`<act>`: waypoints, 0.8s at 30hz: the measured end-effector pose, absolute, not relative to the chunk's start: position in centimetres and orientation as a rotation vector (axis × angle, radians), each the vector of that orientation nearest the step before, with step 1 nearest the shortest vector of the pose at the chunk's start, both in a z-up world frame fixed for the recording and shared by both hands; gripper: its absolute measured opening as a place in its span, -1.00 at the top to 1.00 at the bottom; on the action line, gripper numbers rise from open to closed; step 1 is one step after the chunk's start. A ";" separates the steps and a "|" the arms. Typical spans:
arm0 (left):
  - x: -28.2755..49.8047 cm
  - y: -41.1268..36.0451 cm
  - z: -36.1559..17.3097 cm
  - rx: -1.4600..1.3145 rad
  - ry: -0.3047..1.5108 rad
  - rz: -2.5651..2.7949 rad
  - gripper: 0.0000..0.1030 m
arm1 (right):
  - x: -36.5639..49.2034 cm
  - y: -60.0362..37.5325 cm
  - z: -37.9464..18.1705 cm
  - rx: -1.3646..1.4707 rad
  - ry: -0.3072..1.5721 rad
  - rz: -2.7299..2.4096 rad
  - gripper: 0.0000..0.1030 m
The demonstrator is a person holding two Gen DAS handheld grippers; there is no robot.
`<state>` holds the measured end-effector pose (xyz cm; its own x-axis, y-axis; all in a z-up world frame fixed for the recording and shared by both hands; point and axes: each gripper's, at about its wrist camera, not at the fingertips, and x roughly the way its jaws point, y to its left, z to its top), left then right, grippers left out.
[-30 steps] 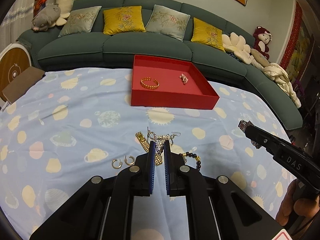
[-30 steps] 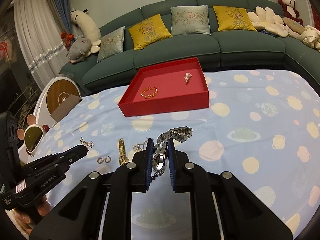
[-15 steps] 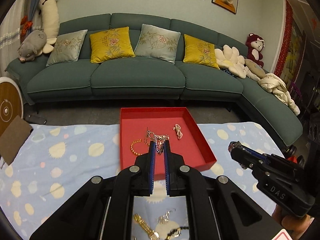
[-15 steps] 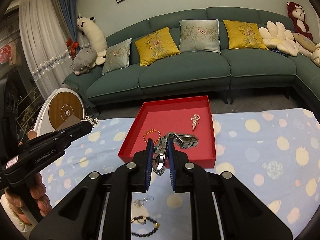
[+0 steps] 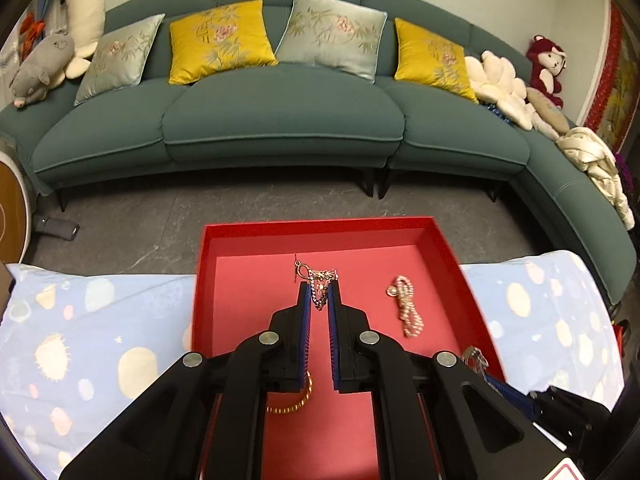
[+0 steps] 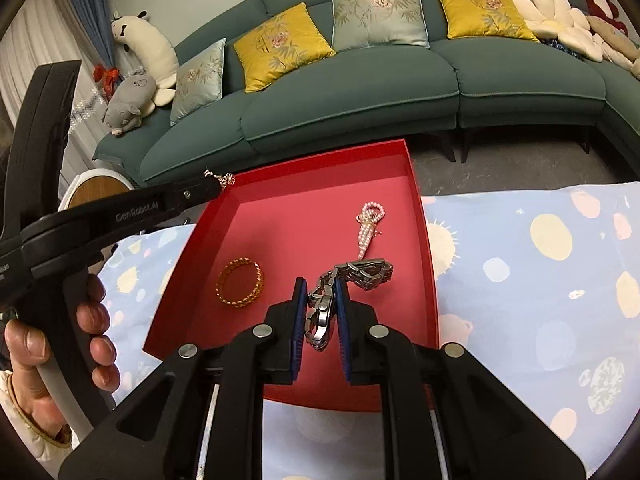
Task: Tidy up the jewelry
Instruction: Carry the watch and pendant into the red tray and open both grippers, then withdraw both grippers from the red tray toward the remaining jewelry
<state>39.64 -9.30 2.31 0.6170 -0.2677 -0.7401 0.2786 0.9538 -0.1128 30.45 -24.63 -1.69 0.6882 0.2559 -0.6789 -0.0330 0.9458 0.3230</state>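
Observation:
My left gripper [image 5: 318,292] is shut on a thin chain necklace [image 5: 318,280] that hangs over the red tray [image 5: 320,227]. In the right wrist view the left gripper [image 6: 218,188] reaches over the tray's far left corner with the necklace [image 6: 224,179] at its tip. My right gripper [image 6: 321,296] is shut on a silver metal watch [image 6: 362,274], held above the red tray [image 6: 430,272]. Inside the tray lie a gold bracelet [image 6: 240,283] and a pink pearl piece [image 6: 369,230]. The gold bracelet [image 5: 294,400] is partly hidden under my left fingers. The pearl piece [image 5: 406,308] lies right of them.
The tray sits at the far edge of a table covered by a light blue patterned cloth [image 6: 540,272]. Beyond it are grey floor [image 5: 160,220] and a green sofa [image 5: 280,120] with cushions. A person's hand [image 6: 40,344] grips the left tool's handle.
Both grippers have carried their pieces forward from the pile of jewelry on the cloth to above the red tray. The pile has dropped out of view.

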 end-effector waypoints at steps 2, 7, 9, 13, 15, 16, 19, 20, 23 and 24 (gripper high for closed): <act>40.8 -9.6 0.9 0.022 0.875 -0.301 0.88 | 31.0 -24.6 -2.7 0.285 0.812 0.164 0.73; 42.5 -9.6 -1.6 0.000 0.935 -0.263 0.33 | 31.4 -24.3 -3.8 0.243 0.820 0.164 0.65; 42.6 -9.2 -1.7 -0.018 0.933 -0.251 0.10 | 30.9 -24.4 -3.3 0.234 0.797 0.153 0.17; 41.2 -7.4 0.4 -0.089 0.896 -0.266 0.10 | 29.0 -25.6 -0.8 0.255 0.718 0.125 0.02; 39.2 -5.9 2.5 -0.126 0.865 -0.271 0.10 | 27.8 -26.1 1.1 0.265 0.691 0.127 0.02; 38.0 -5.2 3.5 -0.133 0.847 -0.278 0.10 | 26.9 -26.2 2.3 0.258 0.676 0.128 0.02; 33.4 -3.3 7.1 -0.093 0.773 -0.267 0.10 | 23.1 -26.0 5.9 0.209 0.625 0.116 -0.05; 31.7 -2.6 8.1 -0.076 0.760 -0.259 0.10 | 21.7 -25.8 7.0 0.195 0.606 0.112 -0.10; 27.1 -0.6 10.0 -0.042 0.740 -0.247 0.06 | 17.3 -25.1 9.4 0.167 0.560 0.102 -0.14; 25.4 0.1 10.4 -0.036 0.732 -0.238 0.04 | 15.7 -24.8 9.9 0.160 0.548 0.101 -0.15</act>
